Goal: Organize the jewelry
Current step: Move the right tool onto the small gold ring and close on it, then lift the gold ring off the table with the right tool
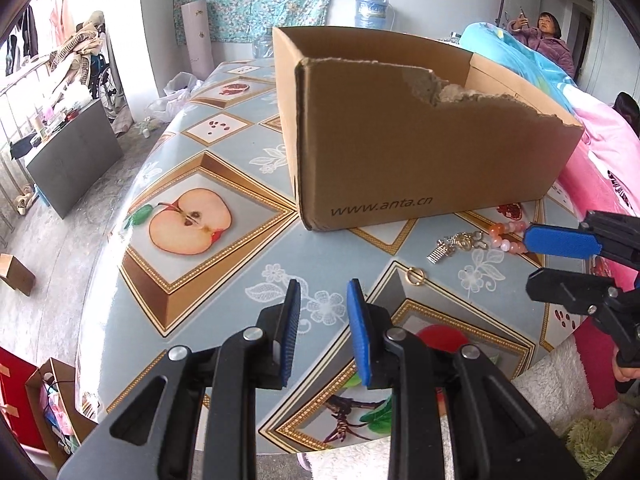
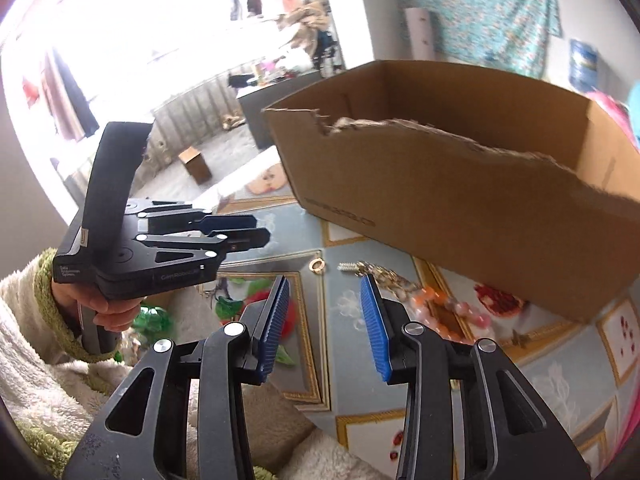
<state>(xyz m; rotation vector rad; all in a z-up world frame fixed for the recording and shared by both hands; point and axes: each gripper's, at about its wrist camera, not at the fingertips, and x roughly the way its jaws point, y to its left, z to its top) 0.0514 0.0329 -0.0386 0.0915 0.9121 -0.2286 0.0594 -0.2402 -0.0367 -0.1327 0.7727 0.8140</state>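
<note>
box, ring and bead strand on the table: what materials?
Box: corrugated cardboard, matte brown, with a torn, fuzzy top edge.
Ring: looks like metal, gold-toned, with a shiny glint.
Bead strand: glossy orange and pink beads, probably glass, stone or plastic; the look cannot settle which.

Box [image 1: 420, 152] interior hidden; bead bracelet [image 2: 448, 312] blurred, partly behind claw

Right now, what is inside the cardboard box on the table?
Only bare inner walls of the cardboard box show above its torn front edge. The front wall covers the bottom, so any contents stay hidden. The jewelry lies outside, on the table.
</note>
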